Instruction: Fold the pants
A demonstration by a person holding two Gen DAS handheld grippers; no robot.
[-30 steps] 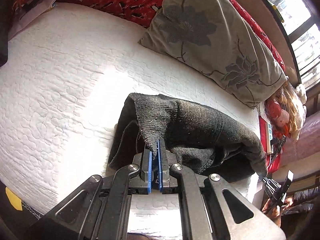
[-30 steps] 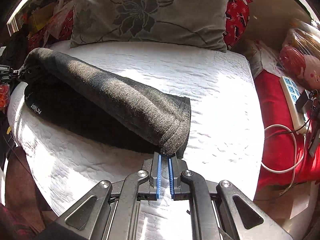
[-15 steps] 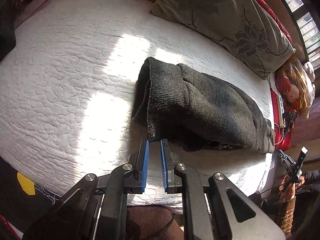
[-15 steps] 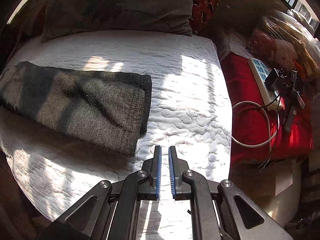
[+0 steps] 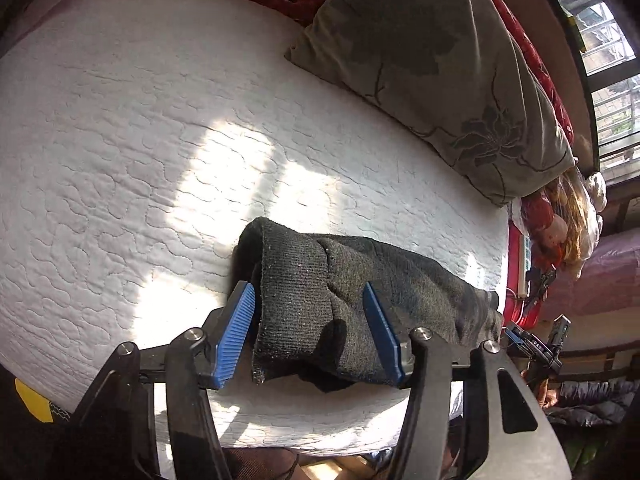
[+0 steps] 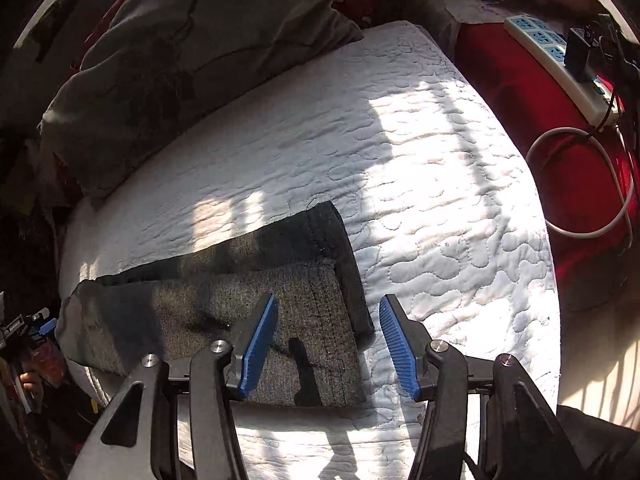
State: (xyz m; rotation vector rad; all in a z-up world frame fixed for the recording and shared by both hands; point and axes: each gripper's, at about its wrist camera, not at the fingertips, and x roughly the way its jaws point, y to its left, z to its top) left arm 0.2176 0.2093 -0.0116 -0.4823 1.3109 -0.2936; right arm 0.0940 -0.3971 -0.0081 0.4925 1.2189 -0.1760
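Surface: white quilted bed (image 5: 120, 152), sunlit in patches, with its near edge just under both tongs.
Pants: dark knit pants (image 5: 360, 292) folded into a long bundle lying flat along the near part of the bed, close to that near edge.
Pants, left end: ribbed cuff (image 5: 296, 304) rolled and slightly raised, its open mouth facing left.
Pants, right end: two layers with stitched hems (image 6: 320, 320), the lower layer showing as a dark strip along the far and right sides.
Left tongs: left tongs (image 5: 310, 336) opening, blue pads astride the cuff end without pressing it.
Right tongs: right tongs (image 6: 328, 348) opening, the hem corner between the pads, neither pad pressing on it.
Open room, left: broad bare quilt left of and beyond the cuff.
Open room, right: bare quilt from the hem to the bed's right edge.
Far edge: grey floral pillow (image 5: 440, 72) along the far side, well apart from the pants.
Right of bed: red cloth (image 6: 520, 112) carrying a white power strip (image 6: 560, 68) and looped cable (image 6: 580, 184).
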